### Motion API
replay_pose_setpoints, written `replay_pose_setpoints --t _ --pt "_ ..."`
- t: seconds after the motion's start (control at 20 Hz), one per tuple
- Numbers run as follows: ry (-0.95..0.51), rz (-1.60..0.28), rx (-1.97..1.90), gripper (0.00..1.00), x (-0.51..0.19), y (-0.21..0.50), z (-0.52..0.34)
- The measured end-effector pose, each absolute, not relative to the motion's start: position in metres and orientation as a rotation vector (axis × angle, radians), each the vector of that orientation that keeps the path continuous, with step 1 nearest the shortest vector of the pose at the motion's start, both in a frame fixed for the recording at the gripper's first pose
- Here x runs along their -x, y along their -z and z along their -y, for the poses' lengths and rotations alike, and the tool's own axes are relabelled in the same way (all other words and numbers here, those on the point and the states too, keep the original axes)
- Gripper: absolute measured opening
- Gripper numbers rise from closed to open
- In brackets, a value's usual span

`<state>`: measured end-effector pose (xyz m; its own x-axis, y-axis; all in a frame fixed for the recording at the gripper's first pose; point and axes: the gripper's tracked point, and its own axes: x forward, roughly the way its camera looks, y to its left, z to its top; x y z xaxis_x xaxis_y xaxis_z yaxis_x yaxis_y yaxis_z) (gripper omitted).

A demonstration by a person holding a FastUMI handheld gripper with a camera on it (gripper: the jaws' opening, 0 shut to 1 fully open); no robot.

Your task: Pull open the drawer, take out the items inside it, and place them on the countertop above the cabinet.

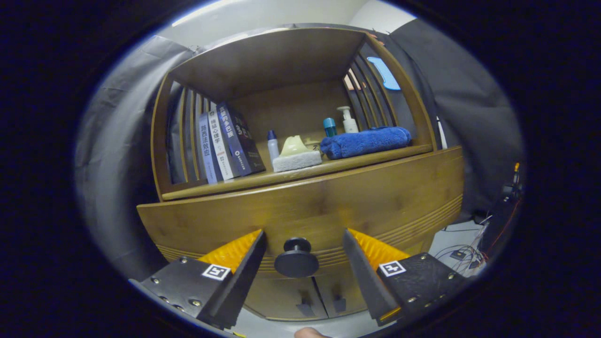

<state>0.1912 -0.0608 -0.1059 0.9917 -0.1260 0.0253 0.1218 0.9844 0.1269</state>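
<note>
Gripper view: claw (303,234) astride knob (296,257).

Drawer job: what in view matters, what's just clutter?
Job: drawer front, shut; its round knob, between the open gripper fingers, untouched; countertop.
Clutter: books, blue towel, sponge, bottles, lower cabinet doors.

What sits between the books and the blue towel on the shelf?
In the gripper view, a small white bottle and a sponge sit between the books and blue towel.
</note>
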Motion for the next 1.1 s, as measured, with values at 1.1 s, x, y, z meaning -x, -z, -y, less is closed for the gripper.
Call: replay_pose_setpoints --t 1.1 --pt "0.153 0.044 0.179 0.99 -0.241 0.114 0.048"
